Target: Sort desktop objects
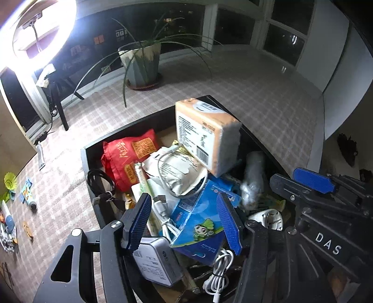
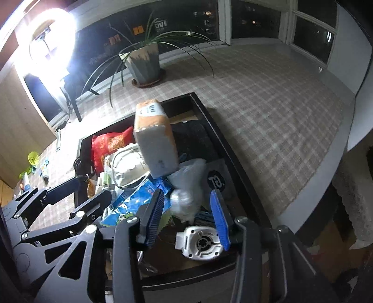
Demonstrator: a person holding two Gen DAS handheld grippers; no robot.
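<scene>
Right now both the left gripper (image 1: 188, 222) and right gripper (image 2: 187, 218) hover wide and empty above the crammed black tray (image 1: 93, 149); picking the blue tissue pack (image 1: 198, 223) looks next.

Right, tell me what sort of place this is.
Most likely a home, at a table set against night-dark windows. A checked tablecloth covers it, a potted plant stands near the glass, and a black tray holds household clutter such as a tissue pack. A ring light suggests a filming setup.
</scene>
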